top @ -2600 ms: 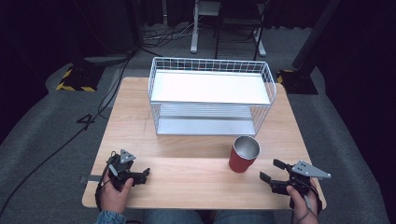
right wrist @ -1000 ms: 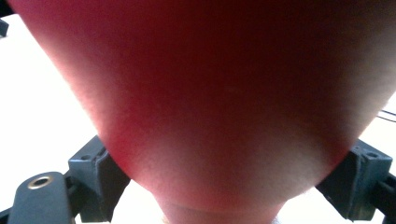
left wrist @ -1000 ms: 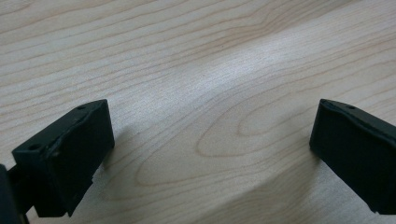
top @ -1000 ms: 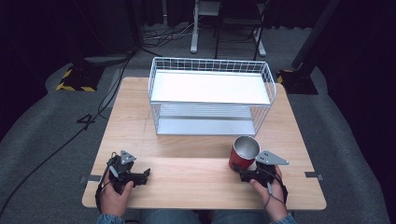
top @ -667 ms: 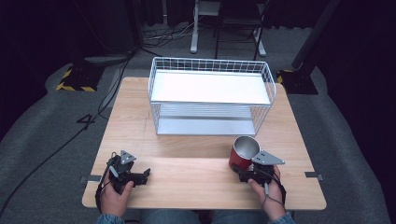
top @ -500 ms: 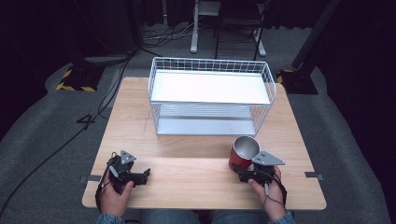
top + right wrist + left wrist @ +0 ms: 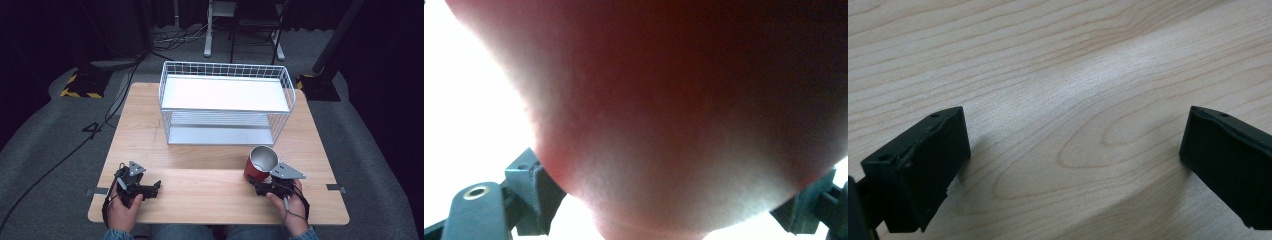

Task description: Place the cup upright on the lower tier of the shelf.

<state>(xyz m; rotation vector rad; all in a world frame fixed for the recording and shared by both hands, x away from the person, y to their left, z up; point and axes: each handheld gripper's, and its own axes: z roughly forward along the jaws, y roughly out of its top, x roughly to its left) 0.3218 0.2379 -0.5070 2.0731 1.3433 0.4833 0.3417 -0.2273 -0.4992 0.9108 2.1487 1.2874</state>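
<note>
Right claw (image 7: 259, 186) clamped on tilted red cup (image 7: 259, 165) | left claw (image 7: 154, 189) spread wide, resting on table (image 7: 210, 165)

In the right gripper view we saw the red cup (image 7: 674, 115) only as a blur, cut off by the top and side edges, and it hid the inner faces of the jaws, so we could not tell whether they pressed it. From the high view the right gripper (image 7: 260, 184) sat partly behind the cup, its fingertips too small to make out. The person's forearms were cut off by the bottom edge there.
</note>
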